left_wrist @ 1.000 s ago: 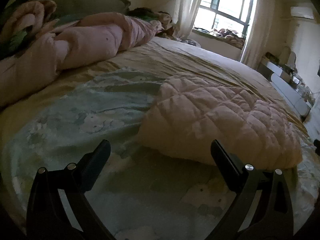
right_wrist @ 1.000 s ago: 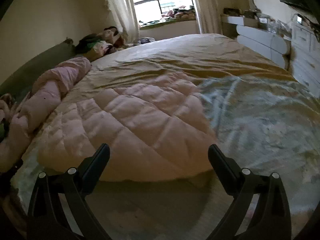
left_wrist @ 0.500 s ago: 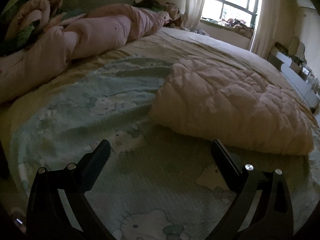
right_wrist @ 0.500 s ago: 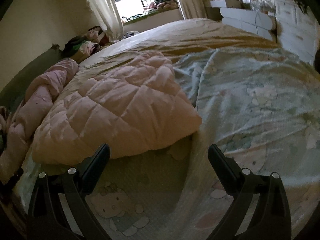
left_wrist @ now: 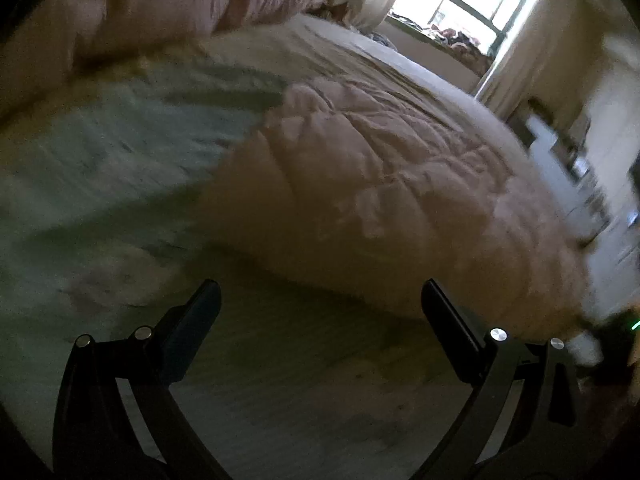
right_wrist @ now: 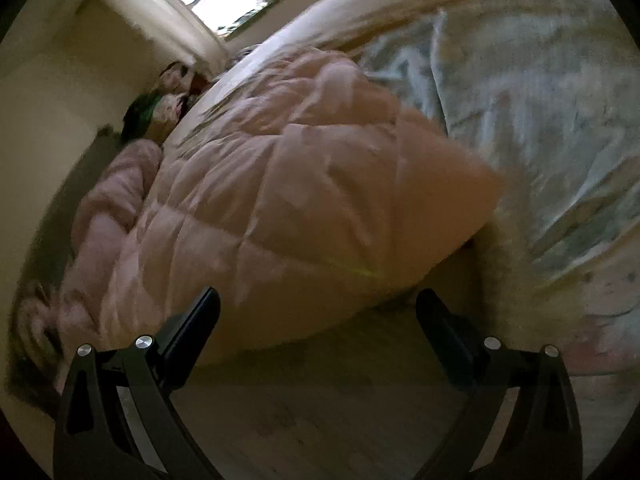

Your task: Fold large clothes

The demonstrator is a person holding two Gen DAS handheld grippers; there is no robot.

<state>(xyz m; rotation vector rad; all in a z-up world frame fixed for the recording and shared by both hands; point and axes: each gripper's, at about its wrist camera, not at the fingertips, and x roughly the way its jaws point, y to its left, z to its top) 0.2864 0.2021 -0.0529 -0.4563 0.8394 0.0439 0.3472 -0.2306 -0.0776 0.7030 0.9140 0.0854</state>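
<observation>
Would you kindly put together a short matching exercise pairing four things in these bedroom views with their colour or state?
Things:
1. quilted jacket
2. printed sheet
3. left gripper
4. rolled duvet

Descriptions:
A. pale blue-green, spread over the bed
B. peach-pink, lying folded on the sheet
C. open, holding nothing
D. pink, bunched along the bed's far side

Pairs: 1-B, 2-A, 3-C, 4-D
</observation>
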